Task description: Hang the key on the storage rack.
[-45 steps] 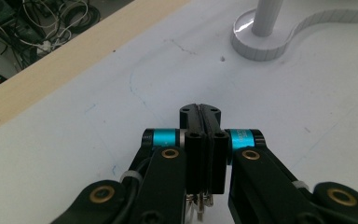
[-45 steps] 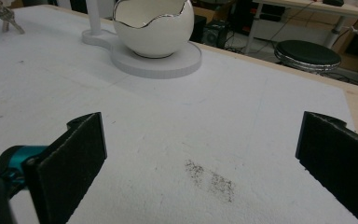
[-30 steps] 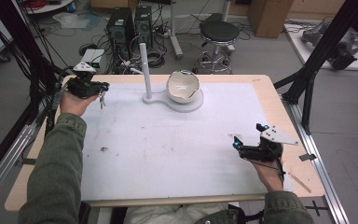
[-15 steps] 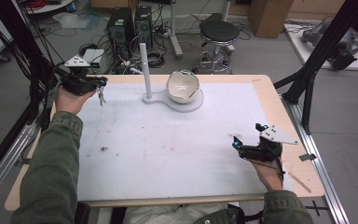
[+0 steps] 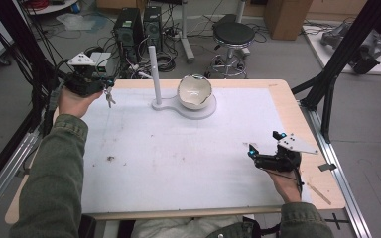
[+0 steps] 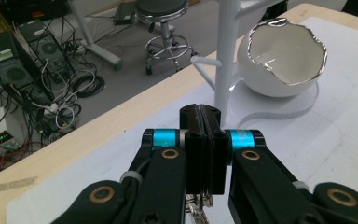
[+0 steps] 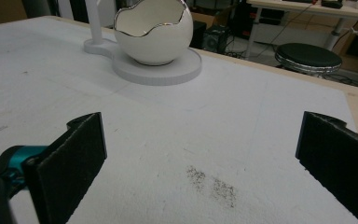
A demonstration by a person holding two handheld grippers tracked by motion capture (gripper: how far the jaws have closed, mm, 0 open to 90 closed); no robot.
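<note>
My left gripper (image 5: 110, 84) hovers over the table's far left corner, raised in a hand. Its jaws are shut on a small bunch of keys (image 5: 110, 99) that dangles below them. In the left gripper view the pads (image 6: 200, 114) press together, and a bit of metal from the keys (image 6: 198, 210) shows underneath. Just to its right stands a white post with pegs (image 5: 153, 74) on a white base (image 5: 206, 113) that carries a white egg-shaped bowl (image 5: 194, 91). My right gripper (image 5: 264, 142) rests near the front right of the table, open (image 7: 205, 154) with nothing between its jaws.
A white mat (image 5: 178, 158) covers the wooden table (image 5: 322, 193) and has a few dark specks (image 7: 214, 184). Behind the table are computer towers (image 5: 136, 25), cables and a black stool (image 5: 234, 34). Black frame legs (image 5: 327, 84) stand at the right.
My left gripper has risen with the keys hanging from it and drifted slightly toward the far edge. The right gripper has not moved.
</note>
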